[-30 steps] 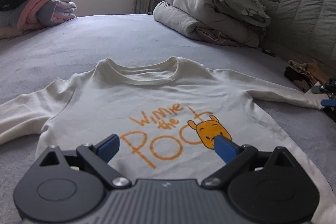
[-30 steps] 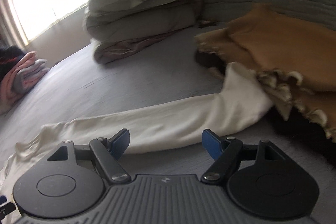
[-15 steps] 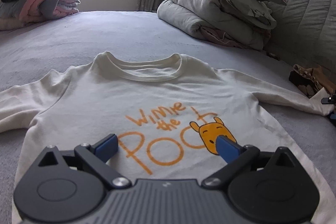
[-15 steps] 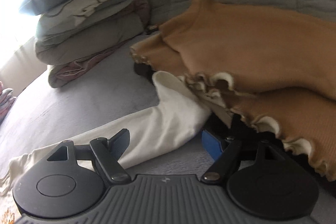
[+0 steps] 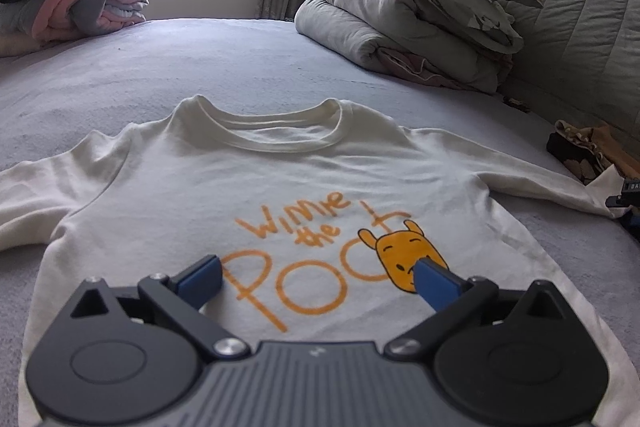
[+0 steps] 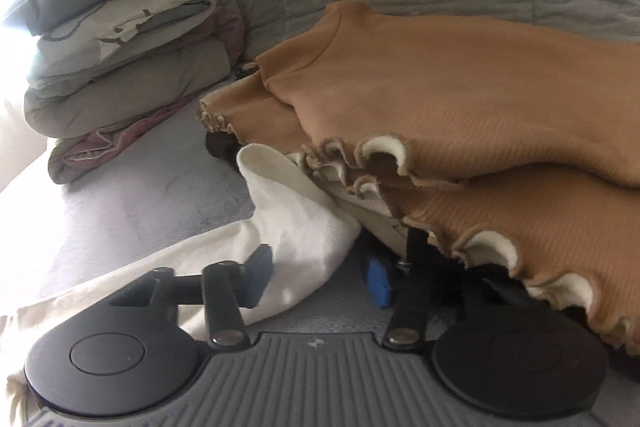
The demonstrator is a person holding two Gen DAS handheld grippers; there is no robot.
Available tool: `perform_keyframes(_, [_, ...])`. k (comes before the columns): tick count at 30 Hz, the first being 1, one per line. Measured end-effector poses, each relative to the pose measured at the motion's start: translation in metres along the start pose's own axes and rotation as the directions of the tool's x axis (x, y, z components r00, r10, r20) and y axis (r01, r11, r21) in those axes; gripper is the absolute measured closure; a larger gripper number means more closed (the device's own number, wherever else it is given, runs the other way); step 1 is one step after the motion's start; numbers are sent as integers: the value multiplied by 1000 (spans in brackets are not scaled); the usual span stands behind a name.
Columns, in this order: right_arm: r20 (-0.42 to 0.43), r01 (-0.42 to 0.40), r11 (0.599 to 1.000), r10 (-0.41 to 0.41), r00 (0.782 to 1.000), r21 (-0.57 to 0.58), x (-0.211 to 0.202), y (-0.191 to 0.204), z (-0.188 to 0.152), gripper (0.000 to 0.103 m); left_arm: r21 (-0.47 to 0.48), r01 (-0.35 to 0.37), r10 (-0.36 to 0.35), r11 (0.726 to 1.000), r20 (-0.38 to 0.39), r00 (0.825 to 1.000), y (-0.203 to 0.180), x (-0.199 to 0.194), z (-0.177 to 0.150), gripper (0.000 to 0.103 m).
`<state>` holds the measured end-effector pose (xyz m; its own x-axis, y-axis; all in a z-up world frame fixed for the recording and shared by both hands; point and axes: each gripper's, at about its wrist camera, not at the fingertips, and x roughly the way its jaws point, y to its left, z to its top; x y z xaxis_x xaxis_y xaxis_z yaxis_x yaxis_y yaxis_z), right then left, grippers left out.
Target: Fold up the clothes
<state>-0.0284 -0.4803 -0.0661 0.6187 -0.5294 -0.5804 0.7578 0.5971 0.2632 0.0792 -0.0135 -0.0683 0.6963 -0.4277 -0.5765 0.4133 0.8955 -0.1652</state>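
With the cream shirt (image 5: 248, 195) spread flat on the bed (image 5: 200, 67), the right gripper (image 6: 316, 275) has just been closing its fingers on the sleeve end (image 6: 296, 227) by the tan garment (image 6: 460, 99) — apparently not yet pinching — while the left gripper (image 5: 316, 279) hovers spread over the hem; next, the sleeve wants folding inward.

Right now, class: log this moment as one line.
left gripper: open over cream shirt | right gripper: jaws closing around sleeve cuff, grip unconfirmed | tan ruffled garment: overlaps cuff
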Motion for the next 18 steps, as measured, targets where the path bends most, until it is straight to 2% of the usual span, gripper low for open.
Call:
perform_keyframes(3, [2, -4, 1000, 4, 1000, 11, -1, 0, 1, 82, 3, 1, -1, 1000, -1, 1000, -1, 0, 0, 0])
perform_keyframes(8, [51, -42, 999, 41, 998, 20, -12, 6, 4, 93, 4, 13, -13, 1000, -12, 1000, -1, -2, 3, 1])
perform_keyframes(13, [126, -124, 990, 131, 983, -60, -36, 31, 5, 94, -17, 62, -63, 998, -29, 998, -4, -6, 8, 1])
perform_keyframes(18, [130, -185, 972, 204, 970, -145, -52, 56, 0, 94, -58, 123, -125, 991, -45, 991, -8, -9, 9, 2])
